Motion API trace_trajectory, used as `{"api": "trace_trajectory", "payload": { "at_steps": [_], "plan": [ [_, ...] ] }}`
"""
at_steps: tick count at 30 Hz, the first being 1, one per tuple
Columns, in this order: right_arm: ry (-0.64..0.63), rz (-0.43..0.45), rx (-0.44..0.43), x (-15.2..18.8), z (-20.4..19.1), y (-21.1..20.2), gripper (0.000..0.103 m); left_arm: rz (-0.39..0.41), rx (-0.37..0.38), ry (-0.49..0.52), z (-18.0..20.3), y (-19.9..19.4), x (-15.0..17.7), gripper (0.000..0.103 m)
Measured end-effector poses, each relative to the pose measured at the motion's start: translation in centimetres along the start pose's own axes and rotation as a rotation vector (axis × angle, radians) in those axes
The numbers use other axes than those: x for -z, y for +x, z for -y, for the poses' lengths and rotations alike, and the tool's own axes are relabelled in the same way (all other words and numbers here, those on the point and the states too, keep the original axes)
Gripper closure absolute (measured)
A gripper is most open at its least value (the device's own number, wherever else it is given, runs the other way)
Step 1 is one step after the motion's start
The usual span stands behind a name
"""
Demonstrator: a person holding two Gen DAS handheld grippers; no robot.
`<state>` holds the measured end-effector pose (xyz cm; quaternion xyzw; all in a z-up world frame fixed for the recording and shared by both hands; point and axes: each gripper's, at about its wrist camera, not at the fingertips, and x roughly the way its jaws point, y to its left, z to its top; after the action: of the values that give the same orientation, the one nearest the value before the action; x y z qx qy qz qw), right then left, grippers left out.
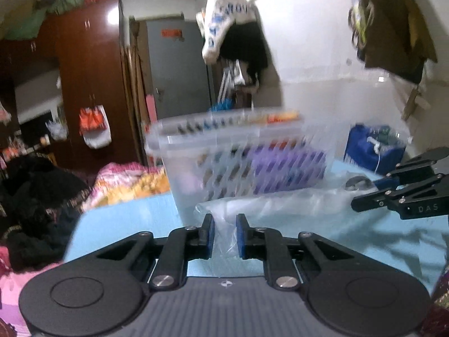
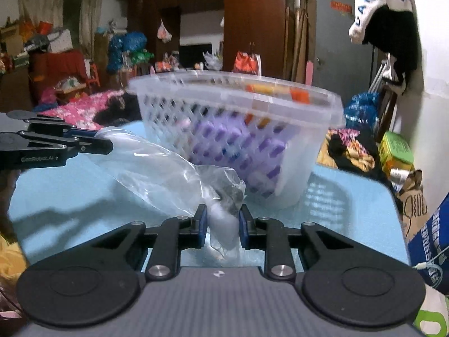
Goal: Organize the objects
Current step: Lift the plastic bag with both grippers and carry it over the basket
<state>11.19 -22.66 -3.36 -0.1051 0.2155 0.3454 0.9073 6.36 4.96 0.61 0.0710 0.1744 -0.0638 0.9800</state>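
Observation:
A clear plastic bag (image 2: pixel 168 168) lies stretched over the light blue table (image 2: pixel 70 202), with something dark (image 2: pixel 233 196) bunched inside near my right gripper. My right gripper (image 2: pixel 223 226) is shut on one end of the bag. My left gripper (image 1: pixel 225 234) is shut on the other end of the bag (image 1: pixel 280 205); it also shows in the right wrist view (image 2: pixel 92 143). Behind the bag stands a translucent white lattice basket (image 2: pixel 238 129) holding purple and orange items; it shows blurred in the left wrist view (image 1: pixel 238 154).
A pink floral bed cover (image 1: pixel 126 179) and dark clothes (image 1: pixel 33 205) lie left of the table. A blue bag (image 1: pixel 376 146) sits at the far right. A green box (image 2: pixel 395 151) and printed bags (image 2: pixel 429 224) crowd the table's right edge. Wardrobes stand behind.

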Motion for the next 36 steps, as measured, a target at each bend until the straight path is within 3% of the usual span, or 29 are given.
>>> {"api": "trace_trajectory", "payload": {
  "at_steps": [6, 12, 16, 19, 23, 31, 33, 34, 35, 36],
  "plan": [
    [-0.042, 0.167, 0.020, -4.1, -0.9, -5.2, 0.078, 0.152, -0.011, 0.011, 0.4, -4.4, -3.9, 0.084],
    [-0.059, 0.292, 0.059, -10.5, 0.7, -6.4, 0.078, 0.234, -0.033, 0.002, 0.1, -3.8, -10.3, 0.084],
    [-0.038, 0.279, 0.063, -14.0, 2.6, -3.5, 0.078, 0.215, -0.049, -0.011, -0.4, -0.4, -13.0, 0.083],
    [-0.018, 0.230, 0.067, -14.8, 3.6, -0.7, 0.078, 0.154, -0.053, -0.012, -0.8, 2.5, -13.6, 0.083],
    [0.004, 0.173, 0.058, -13.5, 4.6, 1.4, 0.078, 0.087, -0.050, 0.014, -1.0, 4.9, -12.4, 0.083],
    [0.014, 0.110, 0.012, -11.1, 4.8, 2.4, 0.075, 0.027, -0.034, 0.010, -2.4, 6.3, -9.8, 0.079],
    [0.003, 0.083, 0.019, -11.0, 4.7, 2.7, 0.059, 0.051, -0.061, 0.047, -2.3, 6.4, -9.4, 0.061],
    [-0.003, 0.087, 0.042, -10.9, 4.6, 2.7, 0.046, 0.054, -0.082, 0.055, -2.2, 6.4, -9.2, 0.039],
    [-0.008, 0.111, 0.061, -10.8, 4.6, 2.4, 0.037, 0.062, -0.093, 0.043, -2.3, 6.2, -9.2, 0.023],
    [-0.004, 0.135, 0.068, -10.6, 4.8, 2.2, 0.034, 0.078, -0.083, 0.021, -2.6, 5.8, -9.2, 0.020]
  ]
}}
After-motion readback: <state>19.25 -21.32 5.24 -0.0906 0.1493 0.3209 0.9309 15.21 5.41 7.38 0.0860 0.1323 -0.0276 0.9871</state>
